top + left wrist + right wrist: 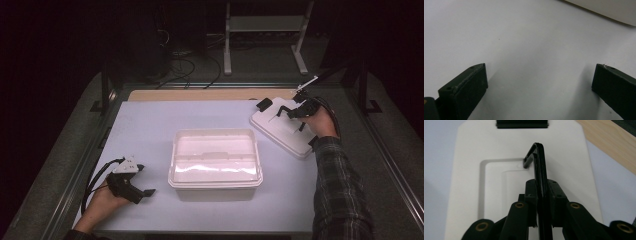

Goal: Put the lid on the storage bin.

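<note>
Lid (284, 131) lies at 2 o'clock on the table (150, 130), right gripper (541, 187) pinching its black handle (537, 157). We see the white bin (215, 162) at centre, nothing inside. Left gripper (142, 180) at 8 o'clock, spread.

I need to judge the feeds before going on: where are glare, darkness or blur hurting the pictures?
High view: room dark, glare washes out the open box. Left gripper view: table evenly lit, soft shadows. Right gripper view: black handle sharp, nearest tool parts blurred.
</note>
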{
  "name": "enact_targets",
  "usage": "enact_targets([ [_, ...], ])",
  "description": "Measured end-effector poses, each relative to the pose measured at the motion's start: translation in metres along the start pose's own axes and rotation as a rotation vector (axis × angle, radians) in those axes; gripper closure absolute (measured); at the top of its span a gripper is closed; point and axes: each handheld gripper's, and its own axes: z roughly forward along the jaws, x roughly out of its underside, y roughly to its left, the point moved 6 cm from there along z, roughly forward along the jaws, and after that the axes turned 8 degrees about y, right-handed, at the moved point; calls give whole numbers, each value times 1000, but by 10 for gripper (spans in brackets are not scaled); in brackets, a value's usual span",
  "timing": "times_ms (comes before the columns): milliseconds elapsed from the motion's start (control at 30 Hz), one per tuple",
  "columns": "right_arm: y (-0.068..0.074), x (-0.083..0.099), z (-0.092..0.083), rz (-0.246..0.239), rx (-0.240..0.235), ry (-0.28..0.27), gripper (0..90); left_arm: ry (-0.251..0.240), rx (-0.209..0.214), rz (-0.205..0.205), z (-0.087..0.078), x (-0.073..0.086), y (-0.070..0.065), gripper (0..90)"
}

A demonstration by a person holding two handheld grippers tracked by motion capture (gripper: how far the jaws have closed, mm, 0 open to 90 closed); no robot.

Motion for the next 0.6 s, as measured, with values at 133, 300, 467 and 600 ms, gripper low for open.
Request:
enact_targets([
  [133, 5, -1, -7, -15, -5, 10, 839, 0, 0, 0, 0, 0, 0, 0],
  [300, 6, -2, -27, -24, -10, 4, 839, 0, -1, 0, 0, 0, 0, 0],
  [467, 10, -5, -53, -40, -28, -12, 840, -1, 0, 0, 0, 0, 0, 0],
  [600, 17, -8, -73, -52, -49, -41, 841, -1, 0, -1, 0, 0, 0, 0],
])
